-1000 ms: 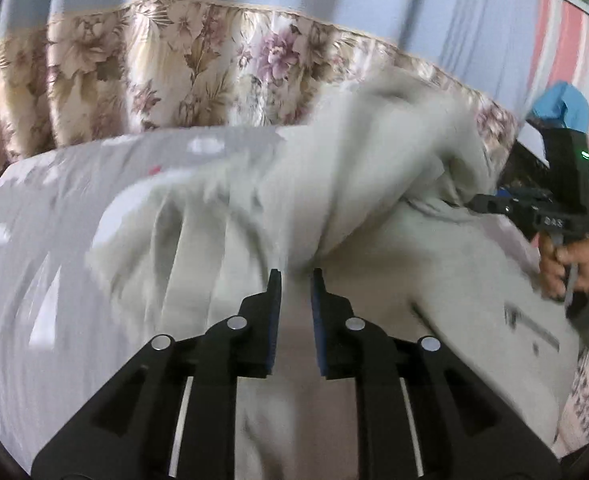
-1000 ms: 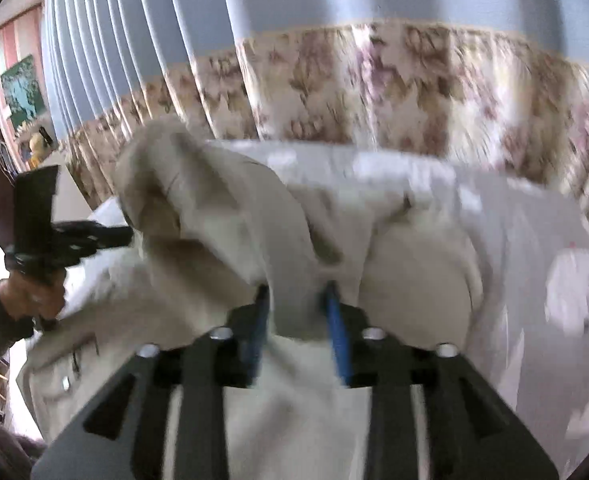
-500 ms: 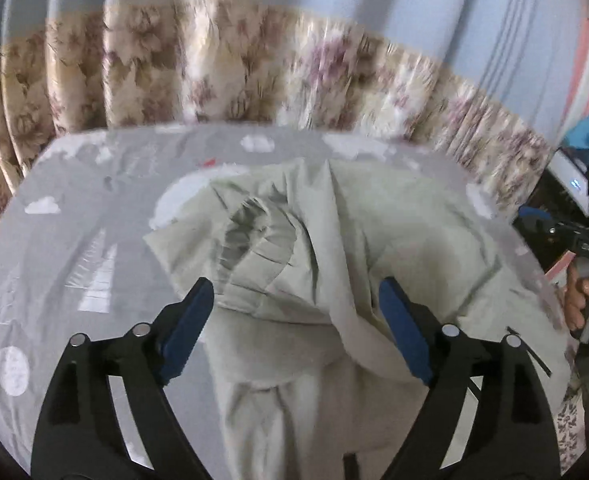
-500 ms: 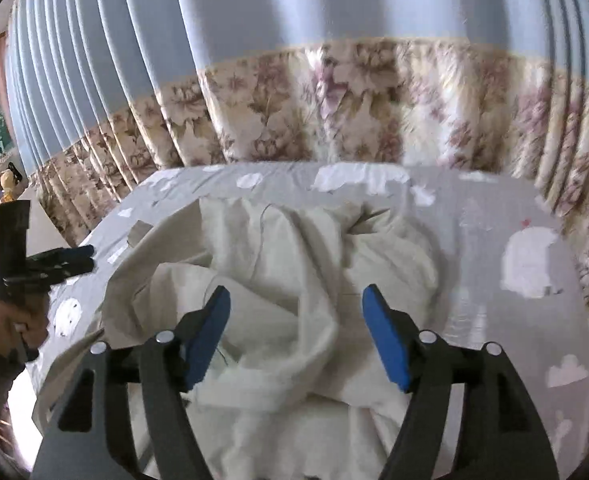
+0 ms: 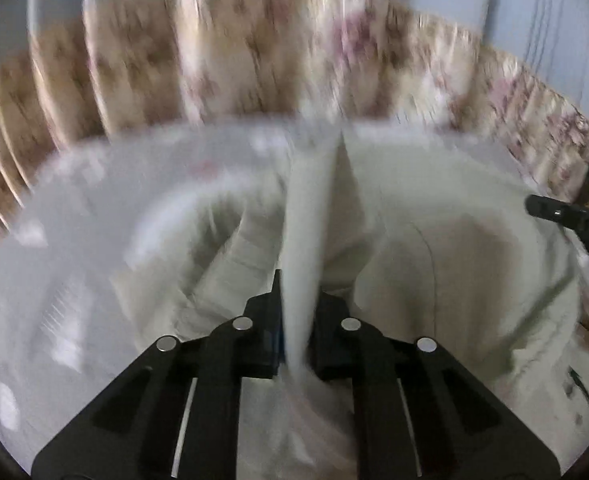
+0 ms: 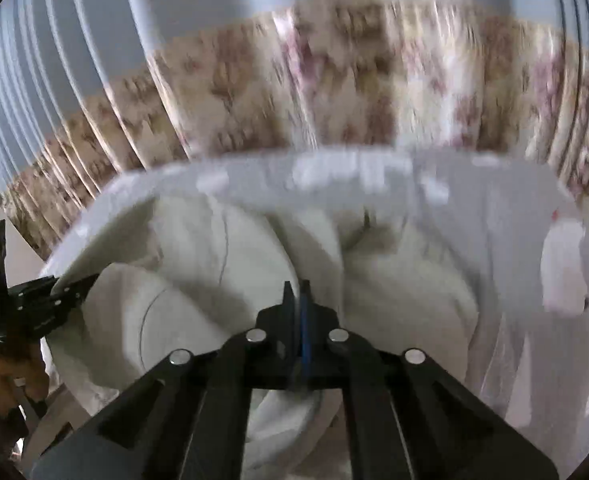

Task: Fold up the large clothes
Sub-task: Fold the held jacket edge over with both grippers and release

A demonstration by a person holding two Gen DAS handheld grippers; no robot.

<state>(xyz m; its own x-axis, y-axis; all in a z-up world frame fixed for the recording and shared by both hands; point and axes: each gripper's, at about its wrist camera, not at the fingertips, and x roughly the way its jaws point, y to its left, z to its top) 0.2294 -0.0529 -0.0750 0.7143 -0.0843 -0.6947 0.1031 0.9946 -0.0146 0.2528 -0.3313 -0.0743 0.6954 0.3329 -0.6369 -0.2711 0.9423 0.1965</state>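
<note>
Two grippers work a pale garment (image 5: 454, 280) heaped on a grey, cloud-patterned bedsheet (image 5: 74, 260) before a floral curtain (image 5: 254, 60). At left, the left gripper (image 5: 298, 300), its jaws just closed, pinches a standing fold of the cloth that rises straight up between its fingers (image 5: 268, 312). At right, the right gripper (image 6: 296, 300), jaws also just closed, is clamped tight with a thin edge of the garment (image 6: 214, 280) caught between the pads; the rest bunches around and beneath both fingers.
</note>
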